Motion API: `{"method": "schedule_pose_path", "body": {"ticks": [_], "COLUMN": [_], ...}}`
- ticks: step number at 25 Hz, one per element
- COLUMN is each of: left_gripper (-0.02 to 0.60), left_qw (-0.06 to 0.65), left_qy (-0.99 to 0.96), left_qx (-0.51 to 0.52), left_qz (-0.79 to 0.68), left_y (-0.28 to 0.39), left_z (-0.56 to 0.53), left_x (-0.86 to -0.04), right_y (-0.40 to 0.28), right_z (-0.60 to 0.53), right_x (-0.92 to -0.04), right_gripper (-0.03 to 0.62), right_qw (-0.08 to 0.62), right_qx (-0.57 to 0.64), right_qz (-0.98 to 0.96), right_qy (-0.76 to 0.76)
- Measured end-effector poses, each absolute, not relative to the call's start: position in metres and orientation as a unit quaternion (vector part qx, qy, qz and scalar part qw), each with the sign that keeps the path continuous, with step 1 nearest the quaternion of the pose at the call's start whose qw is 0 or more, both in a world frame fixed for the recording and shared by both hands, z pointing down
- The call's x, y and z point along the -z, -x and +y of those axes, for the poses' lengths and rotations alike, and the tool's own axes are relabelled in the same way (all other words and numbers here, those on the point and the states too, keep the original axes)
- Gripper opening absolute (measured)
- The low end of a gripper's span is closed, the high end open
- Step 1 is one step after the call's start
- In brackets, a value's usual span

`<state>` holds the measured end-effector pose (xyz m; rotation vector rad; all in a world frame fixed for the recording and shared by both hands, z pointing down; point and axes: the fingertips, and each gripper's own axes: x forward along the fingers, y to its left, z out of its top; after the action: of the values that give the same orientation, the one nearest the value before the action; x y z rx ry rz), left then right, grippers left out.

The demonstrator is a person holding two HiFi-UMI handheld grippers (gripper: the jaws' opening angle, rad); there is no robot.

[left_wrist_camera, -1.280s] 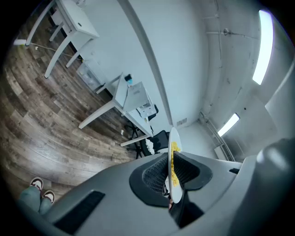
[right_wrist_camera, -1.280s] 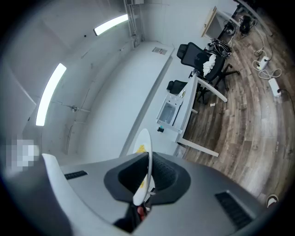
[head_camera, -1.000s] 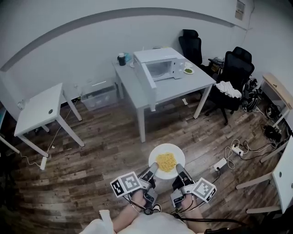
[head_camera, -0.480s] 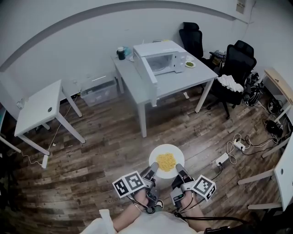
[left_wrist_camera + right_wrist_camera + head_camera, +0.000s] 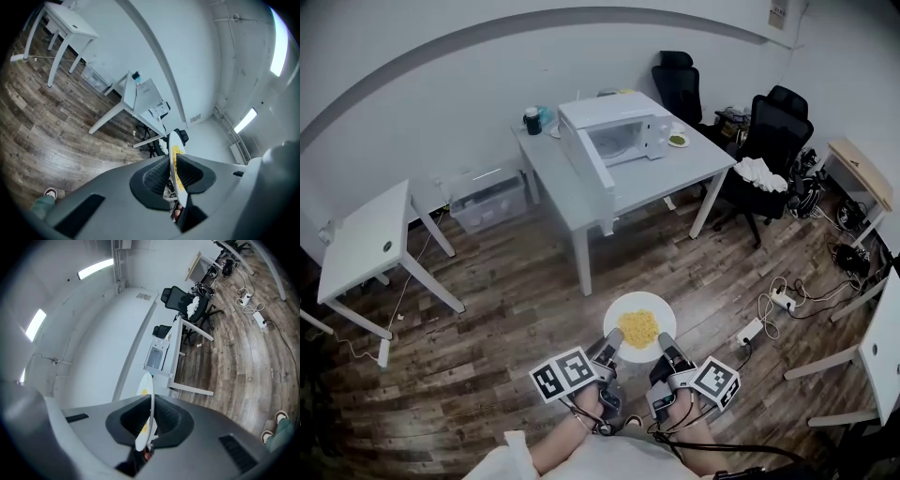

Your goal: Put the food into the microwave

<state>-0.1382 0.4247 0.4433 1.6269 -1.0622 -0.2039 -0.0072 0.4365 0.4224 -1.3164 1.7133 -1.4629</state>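
Note:
A white plate (image 5: 639, 307) heaped with yellow food (image 5: 638, 327) is carried level over the wooden floor, low in the head view. My left gripper (image 5: 610, 343) is shut on the plate's near left rim and my right gripper (image 5: 666, 345) is shut on its near right rim. In the left gripper view the plate (image 5: 175, 159) stands edge-on, pinched between the ribbed pads (image 5: 158, 176). The right gripper view shows the same edge-on plate (image 5: 149, 404) clamped between its pads (image 5: 165, 417). The white microwave (image 5: 614, 133) stands with its door (image 5: 586, 161) swung open on a grey table (image 5: 666, 169) further ahead.
A small dish with green food (image 5: 678, 141) and a dark cup (image 5: 532, 120) also sit on the grey table. Two black office chairs (image 5: 773, 141) stand at its right. A small white side table (image 5: 367, 246) is at the left, a clear storage bin (image 5: 488, 197) by the wall, cables and a power strip (image 5: 783, 302) on the floor.
Both grippers and the plate have advanced toward the microwave table. The table and the room have shifted left and slightly nearer in the head view. The grip on the plate is unchanged.

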Motion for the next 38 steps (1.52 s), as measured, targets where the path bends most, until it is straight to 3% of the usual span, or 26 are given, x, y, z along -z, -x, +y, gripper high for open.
{"method": "schedule_pose_path", "body": {"ticks": [38], "left_gripper": [0.304], "left_qw": [0.558], "left_qy": [-0.646], "left_qx": [0.130], "left_qz": [-0.504], "left_y": [-0.036], "left_z": [0.258], "left_x": [-0.450], "right_y": [-0.165], "right_z": [0.235], "right_x": [-0.427], "right_gripper": [0.026], "right_qw": [0.205], "right_qx": [0.566], "right_qz": [0.686], "right_qy": [0.409]}}
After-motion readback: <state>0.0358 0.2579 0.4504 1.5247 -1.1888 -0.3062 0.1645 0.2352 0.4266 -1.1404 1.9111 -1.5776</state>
